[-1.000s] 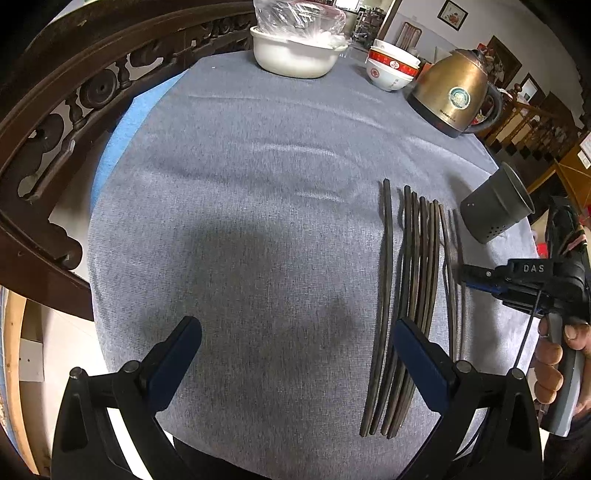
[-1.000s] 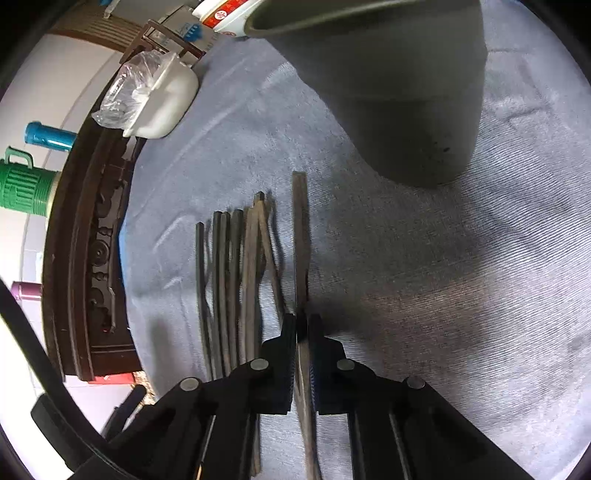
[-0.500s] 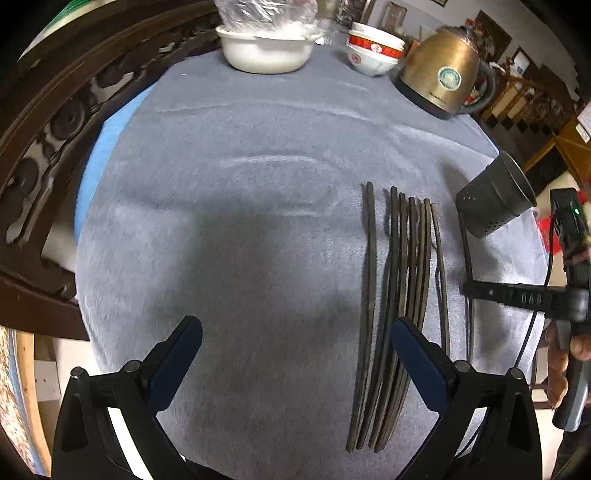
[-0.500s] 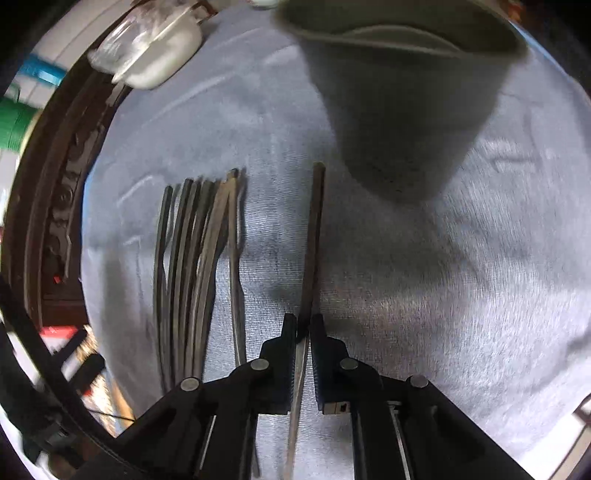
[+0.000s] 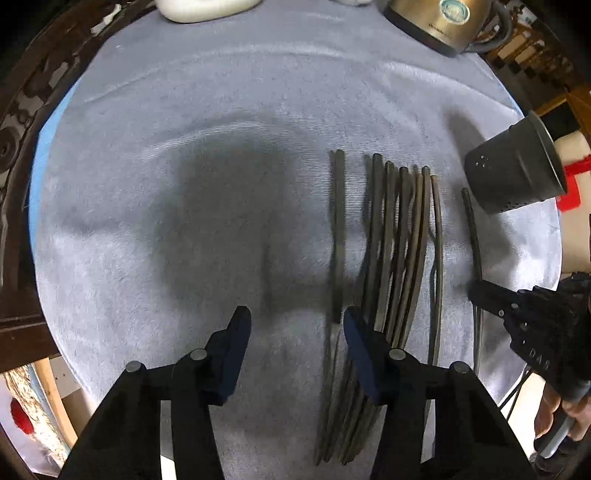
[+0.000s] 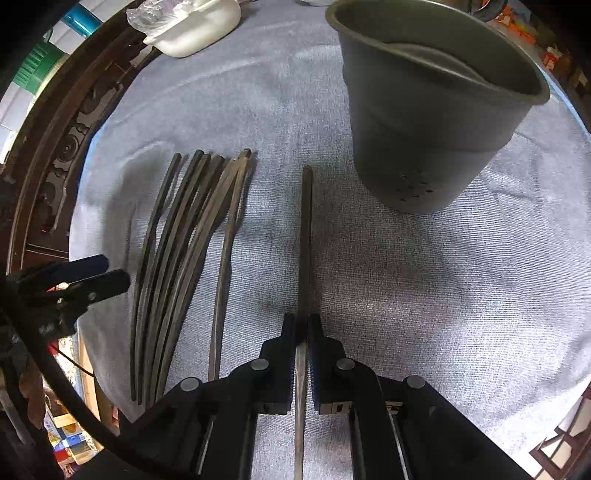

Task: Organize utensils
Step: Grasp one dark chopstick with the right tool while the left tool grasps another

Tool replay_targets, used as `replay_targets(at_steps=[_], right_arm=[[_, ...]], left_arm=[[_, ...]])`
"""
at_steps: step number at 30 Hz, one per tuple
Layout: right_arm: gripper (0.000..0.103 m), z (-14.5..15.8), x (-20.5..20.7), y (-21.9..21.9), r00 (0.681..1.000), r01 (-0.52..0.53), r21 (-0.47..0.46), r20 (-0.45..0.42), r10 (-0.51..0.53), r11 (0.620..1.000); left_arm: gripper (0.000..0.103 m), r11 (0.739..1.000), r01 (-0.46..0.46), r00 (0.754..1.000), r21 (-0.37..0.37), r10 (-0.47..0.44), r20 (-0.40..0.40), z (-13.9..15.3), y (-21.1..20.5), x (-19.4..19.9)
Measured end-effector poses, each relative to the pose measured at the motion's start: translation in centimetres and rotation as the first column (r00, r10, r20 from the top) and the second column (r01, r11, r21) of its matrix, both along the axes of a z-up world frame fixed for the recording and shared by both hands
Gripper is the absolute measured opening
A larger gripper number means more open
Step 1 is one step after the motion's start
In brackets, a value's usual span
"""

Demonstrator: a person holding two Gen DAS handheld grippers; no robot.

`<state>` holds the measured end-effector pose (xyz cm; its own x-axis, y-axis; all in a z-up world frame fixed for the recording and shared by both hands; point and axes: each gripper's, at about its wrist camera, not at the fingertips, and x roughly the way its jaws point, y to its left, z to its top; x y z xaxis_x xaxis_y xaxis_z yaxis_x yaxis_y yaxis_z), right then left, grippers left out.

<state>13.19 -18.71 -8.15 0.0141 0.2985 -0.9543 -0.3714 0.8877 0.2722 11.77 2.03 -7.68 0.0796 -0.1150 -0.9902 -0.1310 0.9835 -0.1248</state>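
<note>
Right gripper (image 6: 303, 328) clamps chopstick (image 6: 306, 236); holder (image 6: 432, 122) near (upright)

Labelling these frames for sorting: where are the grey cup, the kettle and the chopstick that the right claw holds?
grey cup (image 6: 424, 122), right wrist view, outer wall.
kettle (image 5: 439, 18), left wrist view, golden body.
chopstick (image 6: 306, 236), right wrist view, mid shaft.

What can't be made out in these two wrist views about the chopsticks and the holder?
- Held chopstick, right wrist view: its near end is hidden under the right gripper, whose jaws are shut on it.
- Holder: the bottom of its inside is hidden by its own wall; in the left wrist view only the outside shows.
- Loose chopsticks, left wrist view: their near ends overlap behind the left gripper, whose jaws are closing, so they can't be counted.
</note>
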Motion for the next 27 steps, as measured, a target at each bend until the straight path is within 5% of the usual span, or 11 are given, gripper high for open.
replay_targets(at_steps=[3, 11, 19, 27], right_arm=[[0.009, 0.0, 0.1, -0.3, 1.0, -0.009, 0.006, 0.001, 0.009, 1.0], [0.009, 0.0, 0.5, -0.5, 0.999, -0.043, 0.012, -0.004, 0.043, 0.999], [0.01, -0.3, 1.0, 1.1, 0.993, -0.119, -0.039, -0.026, 0.118, 0.992], [0.009, -0.7, 1.3, 4.3, 0.985, -0.171, -0.112, -0.044, 0.167, 0.979]], left_arm=[[0.051, 1.0, 0.014, 1.0, 0.012, -0.014, -0.026, -0.5, -0.7, 1.0], [0.008, 0.999, 0.038, 0.993, -0.021, -0.04, -0.111, -1.8, -1.2, 3.1], [0.006, 0.994, 0.074, 0.975, -0.077, -0.088, -0.205, -2.5, 1.1, 4.0], [0.006, 0.992, 0.075, 0.978, -0.099, -0.093, -0.188, -2.9, 2.0, 4.0]])
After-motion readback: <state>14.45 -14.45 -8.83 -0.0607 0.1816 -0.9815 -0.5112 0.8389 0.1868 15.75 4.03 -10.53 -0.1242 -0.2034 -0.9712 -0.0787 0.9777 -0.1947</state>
